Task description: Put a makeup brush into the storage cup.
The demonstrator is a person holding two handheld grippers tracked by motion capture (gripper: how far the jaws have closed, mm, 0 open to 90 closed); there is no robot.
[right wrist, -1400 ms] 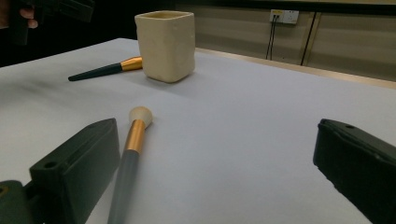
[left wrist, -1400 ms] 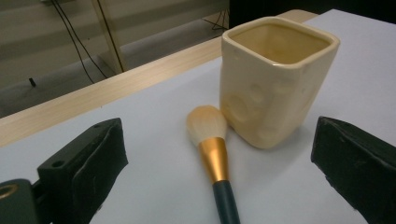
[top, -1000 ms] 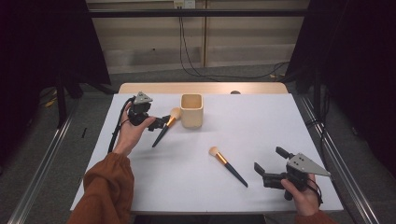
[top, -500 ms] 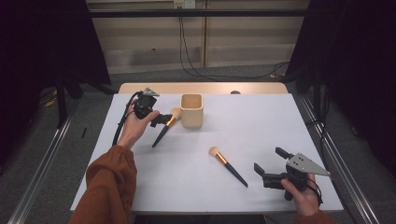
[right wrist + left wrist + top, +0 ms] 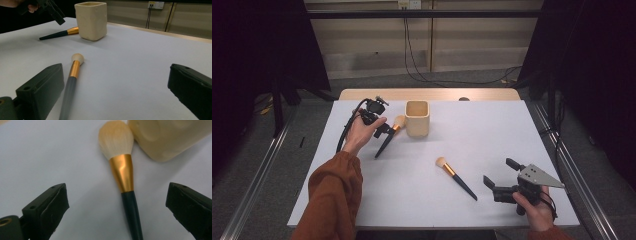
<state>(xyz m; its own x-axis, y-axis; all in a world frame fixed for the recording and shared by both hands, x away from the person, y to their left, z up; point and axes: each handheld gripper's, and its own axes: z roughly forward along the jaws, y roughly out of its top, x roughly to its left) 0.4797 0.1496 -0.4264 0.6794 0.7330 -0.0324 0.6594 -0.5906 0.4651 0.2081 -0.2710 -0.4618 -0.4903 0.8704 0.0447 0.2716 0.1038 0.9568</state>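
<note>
A makeup brush (image 5: 387, 139) with a cream head, gold ferrule and dark handle lies on the white table, its head touching a cream square cup (image 5: 417, 118). My left gripper (image 5: 384, 131) hovers just above this brush, open. In the left gripper view the brush (image 5: 122, 175) runs up between the wide-apart jaws toward the cup (image 5: 170, 137). A second, similar brush (image 5: 456, 177) lies mid-table. My right gripper (image 5: 500, 172) rests near the front right edge, open and empty. In the right gripper view that brush (image 5: 72, 75) lies by the left jaw, with the cup (image 5: 91, 20) farther off.
The white table (image 5: 492, 130) has bare room across its right half and front left. A black cable (image 5: 347, 130) loops from the left gripper. A wooden strip (image 5: 432, 94) runs along the table's far edge. Metal rails flank the table on the floor.
The left hand has turned its gripper and tipped the jaws down over the brush by the cup. That brush has not moved. The right gripper stays still.
</note>
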